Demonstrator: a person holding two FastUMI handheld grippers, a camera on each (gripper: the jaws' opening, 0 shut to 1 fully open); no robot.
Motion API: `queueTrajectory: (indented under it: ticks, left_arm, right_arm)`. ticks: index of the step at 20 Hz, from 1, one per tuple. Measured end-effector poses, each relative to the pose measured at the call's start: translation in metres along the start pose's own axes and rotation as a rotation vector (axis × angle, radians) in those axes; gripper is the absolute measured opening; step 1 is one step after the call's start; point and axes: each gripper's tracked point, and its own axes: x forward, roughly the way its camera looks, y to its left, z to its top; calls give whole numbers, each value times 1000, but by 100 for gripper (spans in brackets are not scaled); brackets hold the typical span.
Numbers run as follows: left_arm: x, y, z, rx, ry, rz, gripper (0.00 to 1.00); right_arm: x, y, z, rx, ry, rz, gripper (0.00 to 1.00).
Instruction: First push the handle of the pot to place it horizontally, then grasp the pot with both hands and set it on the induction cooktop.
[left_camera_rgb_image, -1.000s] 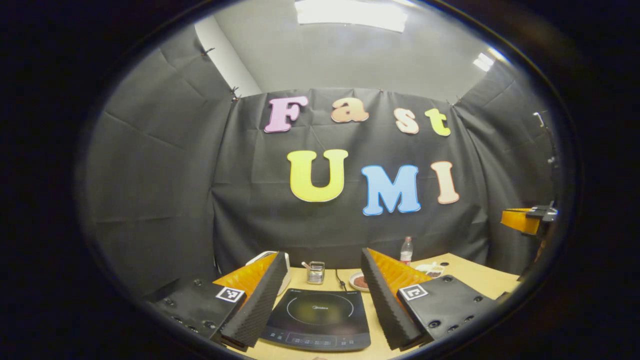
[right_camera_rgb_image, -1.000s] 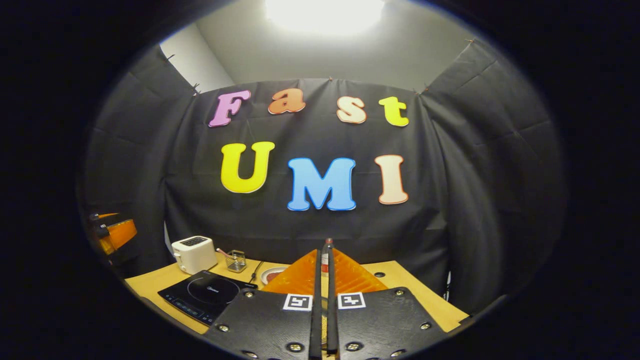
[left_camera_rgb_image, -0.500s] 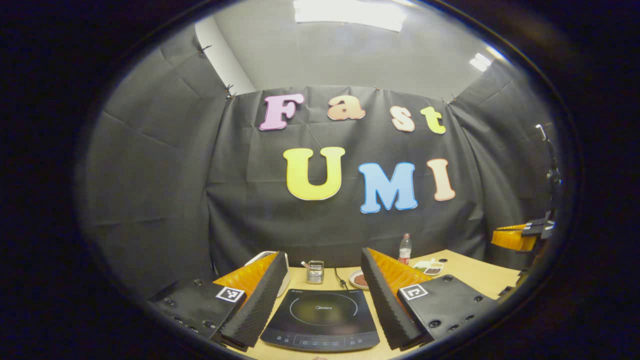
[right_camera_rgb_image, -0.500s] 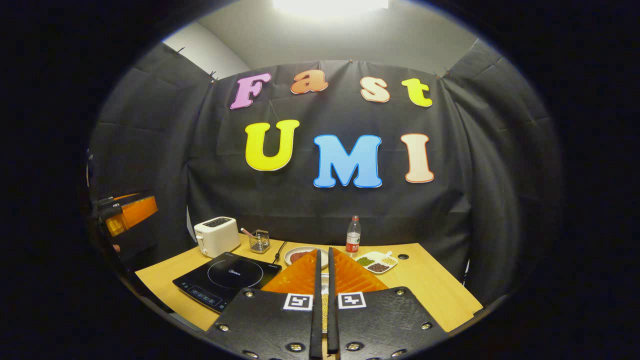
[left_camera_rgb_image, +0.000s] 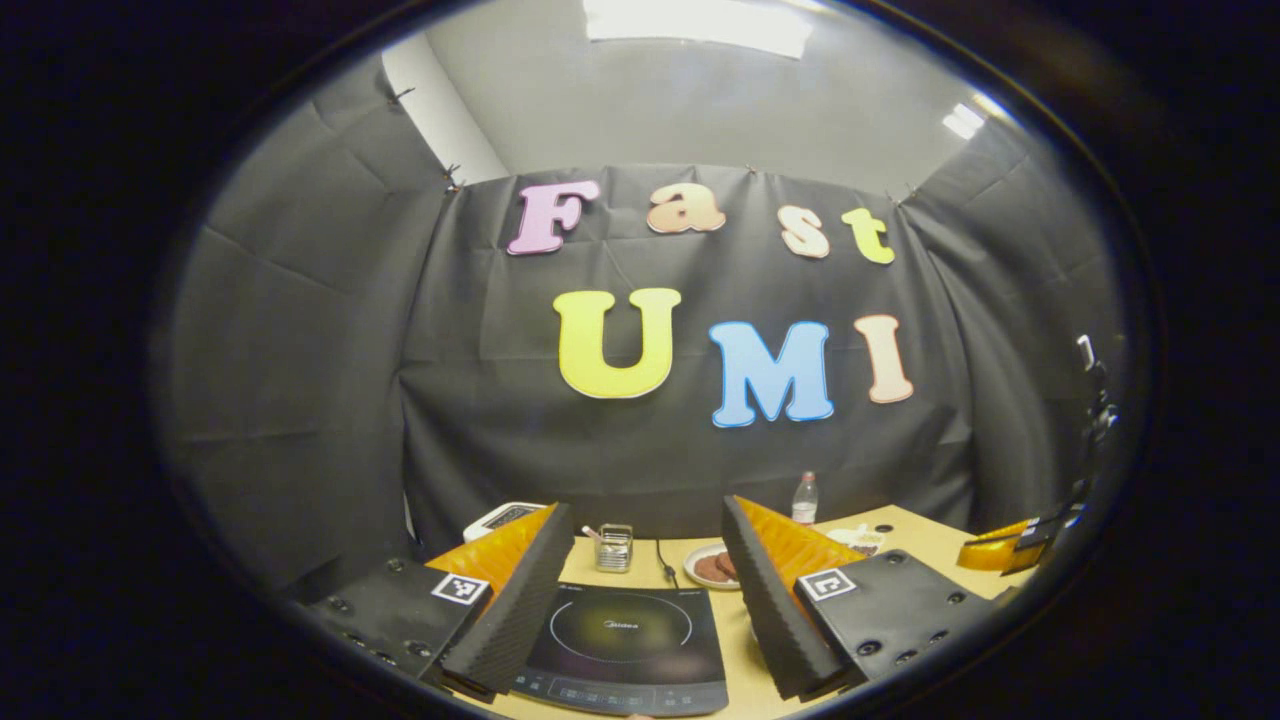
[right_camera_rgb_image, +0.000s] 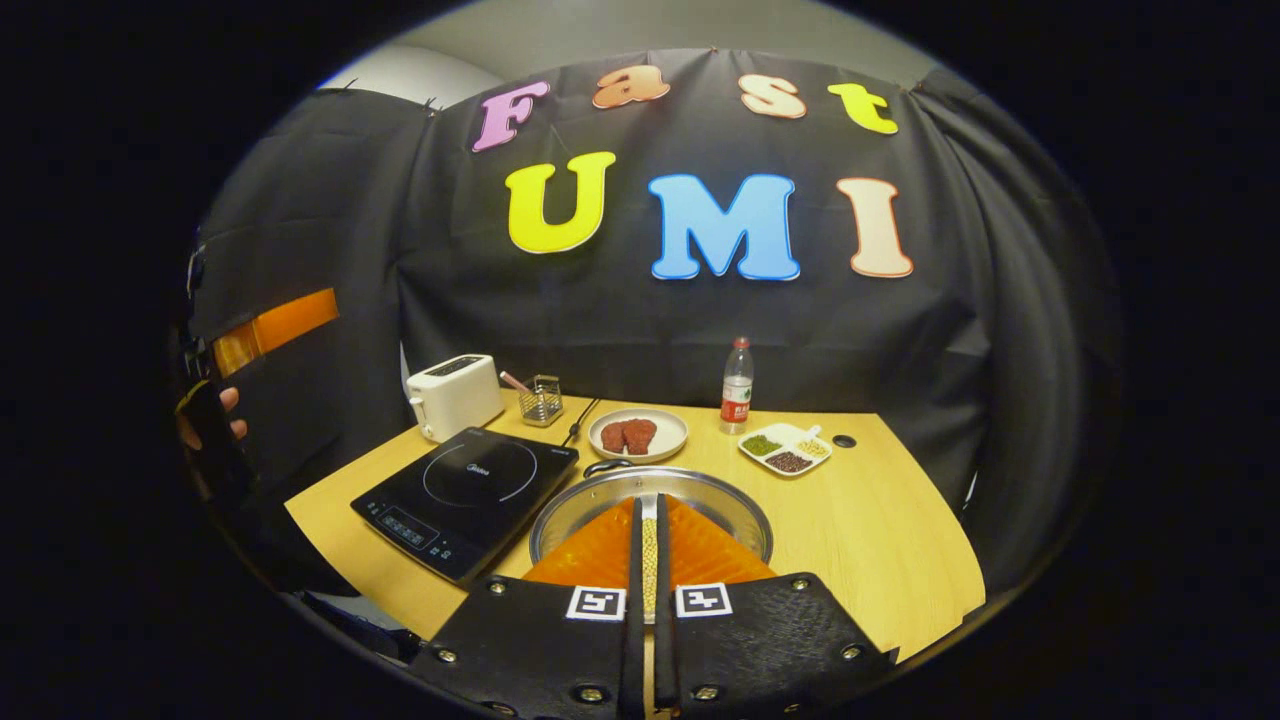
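Right gripper (right_camera_rgb_image: 647, 560): fingers pressed together, only a thin slit between them, nothing pinched; held above the table's near edge.
Pot (right_camera_rgb_image: 650, 487): a shallow metal pot directly ahead of the right gripper's tips and partly hidden behind them, standing on the table; a dark loop handle (right_camera_rgb_image: 606, 466) shows at its far rim, on the side toward the plate.
Induction cooktop (right_camera_rgb_image: 466, 490): flat black slab on the table, ahead and to the left of the right gripper, just beside the pot and not under it. In the left gripper view the same cooktop (left_camera_rgb_image: 622, 635) lies straight ahead, framed between that gripper's fingers.
Left gripper (left_camera_rgb_image: 648, 590): fingers spread wide, holding nothing, raised above the cooktop's near edge; in the right gripper view it shows far off to the left (right_camera_rgb_image: 262, 330), with a hand (right_camera_rgb_image: 205, 418) below it.
Table (right_camera_rgb_image: 880, 540): light wood, bare to the right of the pot.
Plate (right_camera_rgb_image: 638, 434): beyond the pot, carrying reddish-brown pieces.
Divided dish (right_camera_rgb_image: 786, 449): beyond the pot and to the right, with green and dark fillings.
Bottle (right_camera_rgb_image: 737, 386): upright, farther back between plate and dish.
Wire holder (right_camera_rgb_image: 541, 398): far left of the plate, past the cooktop.
Toaster (right_camera_rgb_image: 455, 395): white, at the table's far left corner.
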Motion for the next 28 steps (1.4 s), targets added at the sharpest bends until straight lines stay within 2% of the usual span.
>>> queueTrajectory:
  ticks: [5, 8, 10, 17, 21, 23, 26, 27, 28]
  left_arm:
    - [16, -24, -3, 10, 13, 17, 96]
    - [25, -37, -7, 11, 28, 24, 99]
    - [30, -43, -8, 16, 32, 30, 97]
    - [38, -60, -16, 31, 58, 43, 99]
    - [40, -65, -21, 39, 68, 54, 97]
    - [41, -69, -23, 44, 73, 57, 96]
    - [43, -74, -26, 39, 81, 59, 99]
    - [45, -75, -27, 37, 82, 58, 96]
    - [47, -78, -27, 36, 82, 55, 99]
  right_arm:
    - [14, -6, -41, -37, 136, 101, 4]
    - [18, -5, -65, -58, 218, 162, 5]
    - [20, -4, -80, -67, 269, 202, 5]
    - [17, 1, -137, -124, 457, 311, 4]
    - [19, -6, -161, -140, 542, 326, 5]
    - [20, -15, -167, -136, 570, 306, 5]
    - [23, -18, -167, -75, 578, 306, 1]
    - [24, -21, -167, -72, 576, 298, 1]
    - [26, -26, -165, -76, 575, 288, 1]
